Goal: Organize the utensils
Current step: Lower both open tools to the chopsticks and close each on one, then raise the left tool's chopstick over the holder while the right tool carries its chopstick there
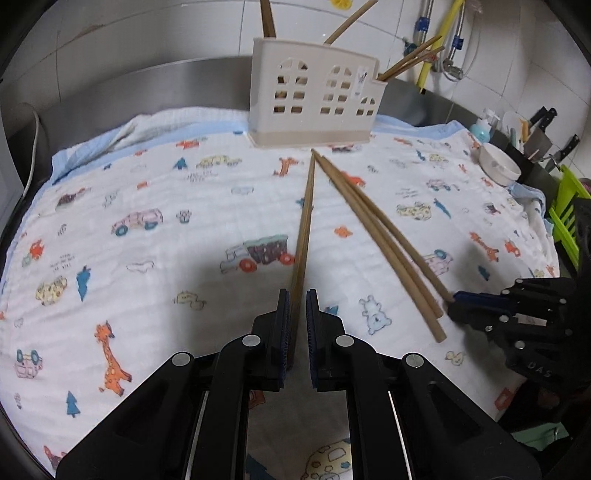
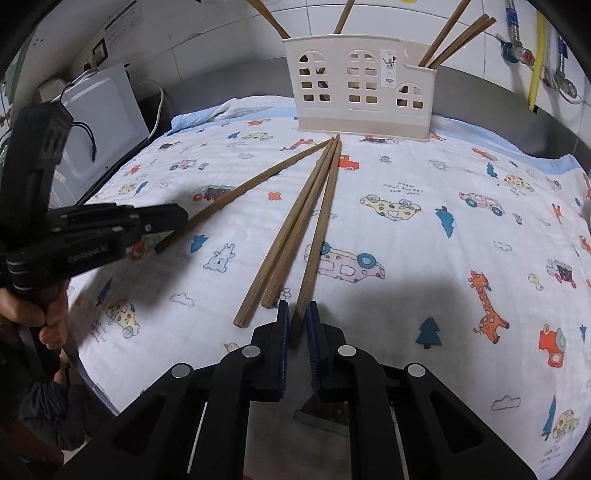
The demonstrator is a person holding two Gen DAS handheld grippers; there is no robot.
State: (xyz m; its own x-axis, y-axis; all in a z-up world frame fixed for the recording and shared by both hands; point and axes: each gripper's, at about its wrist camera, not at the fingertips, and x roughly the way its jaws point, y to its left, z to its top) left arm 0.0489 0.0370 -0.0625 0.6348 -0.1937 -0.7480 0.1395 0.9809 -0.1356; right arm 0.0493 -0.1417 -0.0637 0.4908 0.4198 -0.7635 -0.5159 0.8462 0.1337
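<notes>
1. Chopsticks lying on the cloth: four. One (image 1: 303,221) lies apart on the left; three (image 2: 295,229) fan out together on the right.
2. Chopsticks standing in the holder: five show in the right wrist view, two (image 2: 345,16) at the left and middle, three (image 2: 456,37) at the right end.
3. Holder (image 1: 314,99): one, cream, with window cut-outs.
4. Cloth (image 1: 147,258): one, printed with animals and cars.
5. Grippers: two, left gripper (image 1: 297,328) and right gripper (image 2: 297,332).
6. Bowl (image 1: 499,164): one, white.

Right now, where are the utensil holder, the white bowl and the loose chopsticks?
utensil holder (image 2: 364,92): right wrist view, front wall.
white bowl (image 1: 498,164): left wrist view, rim.
loose chopsticks (image 2: 295,229): right wrist view, mid-shaft of one.
</notes>
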